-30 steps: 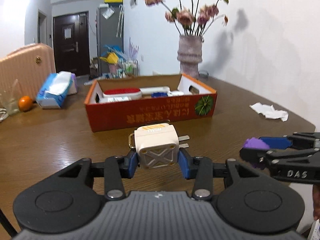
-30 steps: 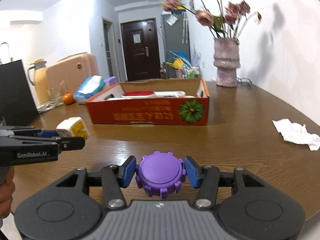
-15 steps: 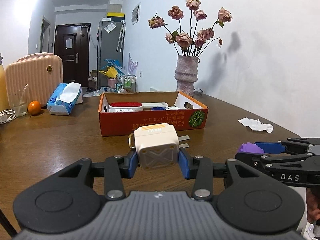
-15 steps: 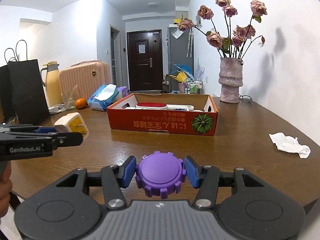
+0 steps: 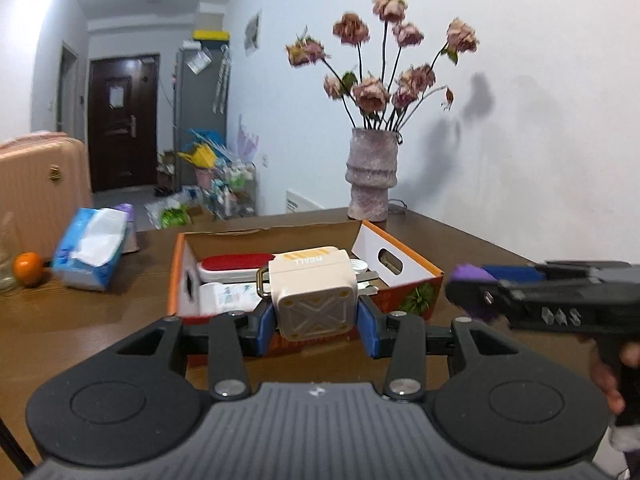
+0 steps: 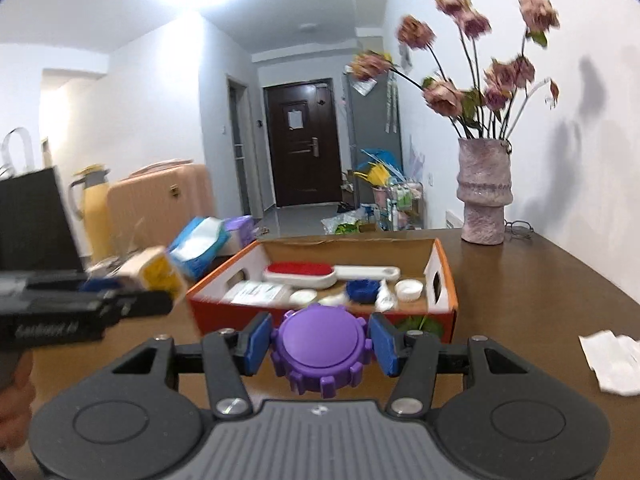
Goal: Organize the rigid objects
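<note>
My left gripper (image 5: 316, 326) is shut on a cream power adapter (image 5: 314, 294) with metal prongs, held in the air just before the near wall of the orange cardboard box (image 5: 428, 270). My right gripper (image 6: 322, 344) is shut on a purple toothed cap (image 6: 322, 350), also raised in front of the box (image 6: 448, 280). Each gripper shows in the other view: the right one (image 5: 470, 292) at the right with the cap, the left one (image 6: 156, 280) at the left with the adapter. Inside the box lie a red-and-white brush (image 6: 304, 272), a blue cap (image 6: 362, 290), white lids and a leaflet.
On the brown wooden table (image 6: 540, 280) stand a vase of dried roses (image 6: 484, 192) at the back right, a crumpled tissue (image 6: 612, 360) at the right, a blue tissue pack (image 5: 92, 254) and an orange (image 5: 27, 274) at the left. A pink suitcase (image 6: 160, 200) stands beyond.
Both grippers have risen and moved toward the box, which now looks closer and shows its inside. Each still holds its object.
</note>
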